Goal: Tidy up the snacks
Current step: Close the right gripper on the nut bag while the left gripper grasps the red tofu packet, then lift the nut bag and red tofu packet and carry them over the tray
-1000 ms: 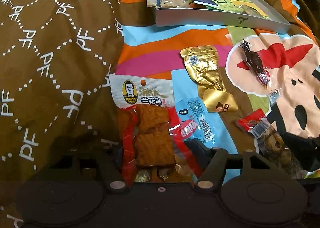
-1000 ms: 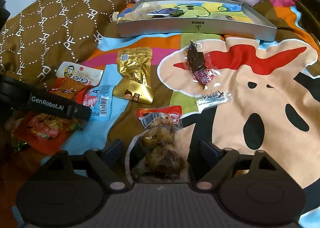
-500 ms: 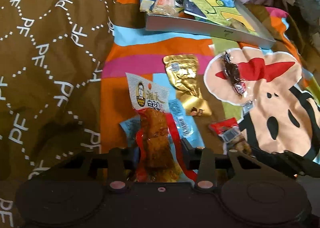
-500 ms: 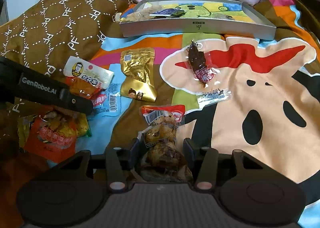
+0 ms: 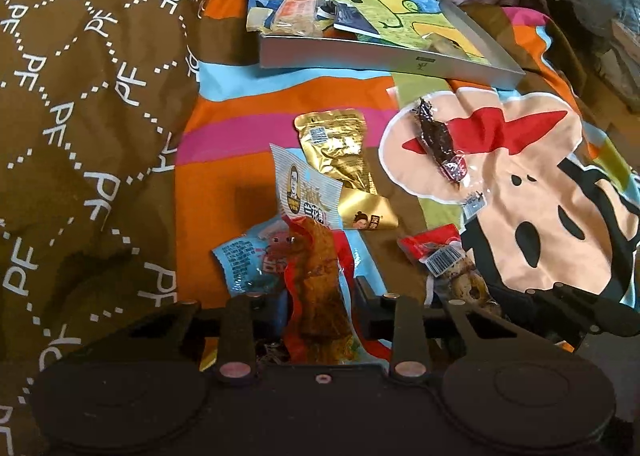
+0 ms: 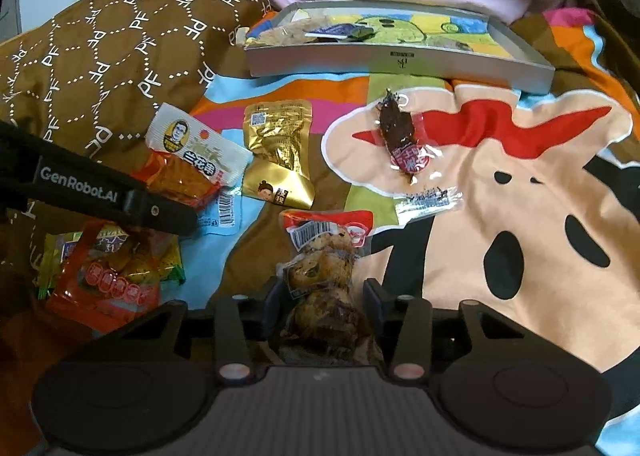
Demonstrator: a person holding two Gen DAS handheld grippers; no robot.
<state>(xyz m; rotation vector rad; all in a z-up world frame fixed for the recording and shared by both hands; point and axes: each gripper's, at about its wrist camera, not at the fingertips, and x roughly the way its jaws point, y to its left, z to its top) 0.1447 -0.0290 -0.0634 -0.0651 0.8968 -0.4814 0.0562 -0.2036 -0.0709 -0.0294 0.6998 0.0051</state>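
Observation:
My left gripper (image 5: 318, 292) is shut on a red-and-white tofu snack pack (image 5: 316, 256) and holds it upright above the blanket; the pack also shows in the right wrist view (image 6: 188, 159). My right gripper (image 6: 322, 292) is shut on a clear pack of brown braised eggs with a red top (image 6: 324, 256). That pack lies low on the blanket, also seen from the left (image 5: 448, 268). The grey snack tray (image 6: 400, 59) sits at the back with several snacks inside.
On the colourful blanket lie a gold pack (image 6: 280, 151), a dark meat stick pack (image 6: 400, 135), a blue pack (image 5: 244, 260) and an orange-red pack (image 6: 108, 280). A brown patterned pillow (image 6: 100, 55) lies at the left. Pink fabric is behind the tray.
Both grippers closed on their packs. The left one lifted the tofu pack off the blanket and moved it forward. The right gripper stays low with the egg pack.

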